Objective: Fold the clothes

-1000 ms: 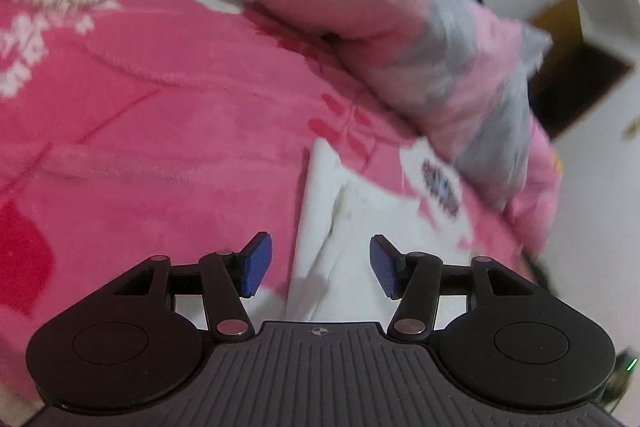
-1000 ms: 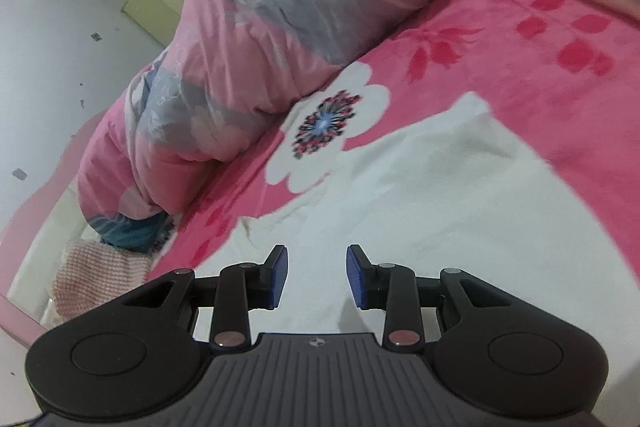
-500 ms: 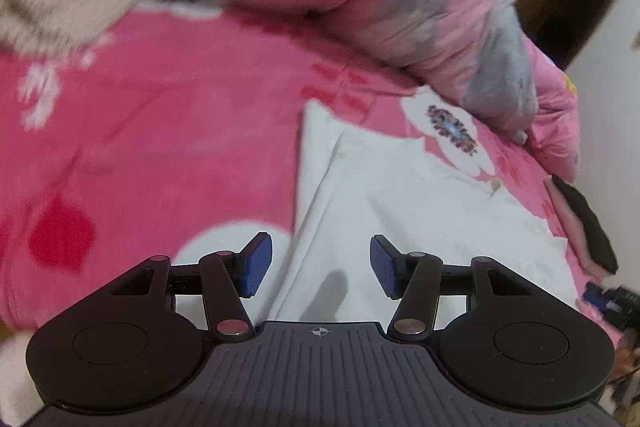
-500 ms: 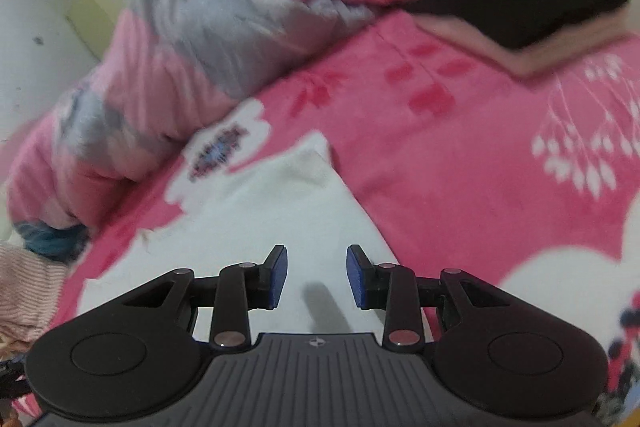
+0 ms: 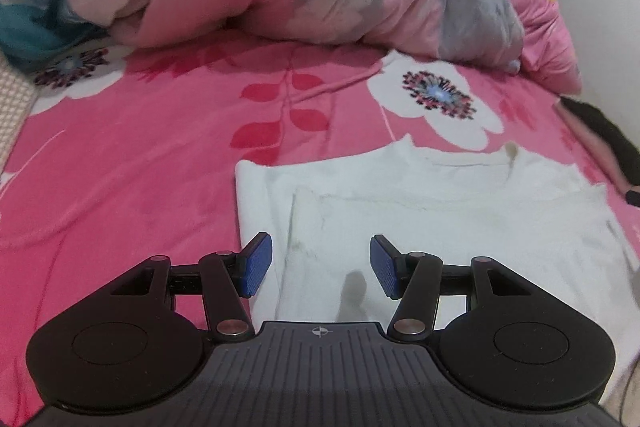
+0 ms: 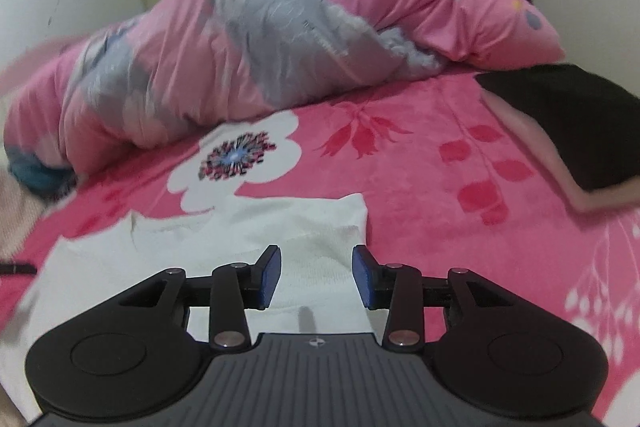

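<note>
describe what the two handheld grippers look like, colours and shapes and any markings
Both look alike. The left gripper and right gripper each have a black ribbed body bearing a small crosshair mark, two rounded black housings with circular recesses, black link arms with silver pivot pins, and ridged blue pads on the fingertips. No sleeve or cable is clearly visible.

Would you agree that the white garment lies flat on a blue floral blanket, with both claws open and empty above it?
Not quite: the blanket is pink, with red leaves and white flowers, not blue. The left wrist view shows it plainly. The rest holds: the white garment lies flat on it, and the left claw and right claw are both open and empty above it.
</note>
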`<control>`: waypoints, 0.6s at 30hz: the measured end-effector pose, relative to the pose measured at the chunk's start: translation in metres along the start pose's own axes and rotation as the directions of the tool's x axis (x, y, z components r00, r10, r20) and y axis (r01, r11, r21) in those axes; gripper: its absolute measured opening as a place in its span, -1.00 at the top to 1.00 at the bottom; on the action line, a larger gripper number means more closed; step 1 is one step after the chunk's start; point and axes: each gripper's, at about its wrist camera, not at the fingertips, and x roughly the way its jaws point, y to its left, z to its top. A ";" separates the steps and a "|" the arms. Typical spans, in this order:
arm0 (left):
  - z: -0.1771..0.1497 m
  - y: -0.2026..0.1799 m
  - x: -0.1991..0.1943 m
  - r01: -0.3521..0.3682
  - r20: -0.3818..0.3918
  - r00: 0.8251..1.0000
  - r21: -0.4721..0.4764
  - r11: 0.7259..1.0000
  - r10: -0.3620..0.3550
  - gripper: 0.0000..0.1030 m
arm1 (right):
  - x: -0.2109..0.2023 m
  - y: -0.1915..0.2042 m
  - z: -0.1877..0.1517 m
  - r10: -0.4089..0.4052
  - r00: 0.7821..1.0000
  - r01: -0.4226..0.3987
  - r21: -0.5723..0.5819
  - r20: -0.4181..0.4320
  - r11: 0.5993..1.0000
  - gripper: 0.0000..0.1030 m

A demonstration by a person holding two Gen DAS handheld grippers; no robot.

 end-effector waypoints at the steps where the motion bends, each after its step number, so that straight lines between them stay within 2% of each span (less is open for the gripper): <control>1: 0.002 0.001 0.006 0.001 -0.008 1.000 0.004 1.000 -0.001 -0.05 | 0.005 0.002 0.001 -0.007 1.000 0.006 -0.023 -0.011 1.000 0.18; 9: 0.007 0.006 0.024 0.041 -0.006 0.999 0.035 0.999 -0.040 -0.02 | 0.018 0.004 -0.002 -0.018 1.000 0.016 -0.104 -0.012 0.994 0.18; 15: 0.004 0.012 0.029 0.065 0.002 0.998 0.017 0.998 -0.065 0.11 | 0.025 0.010 0.001 -0.012 1.000 0.016 -0.204 0.024 0.979 0.18; 18: 0.003 0.015 0.029 0.073 0.011 0.997 0.001 0.997 -0.073 0.18 | 0.033 0.011 0.005 -0.016 1.000 0.019 -0.232 0.016 0.972 0.19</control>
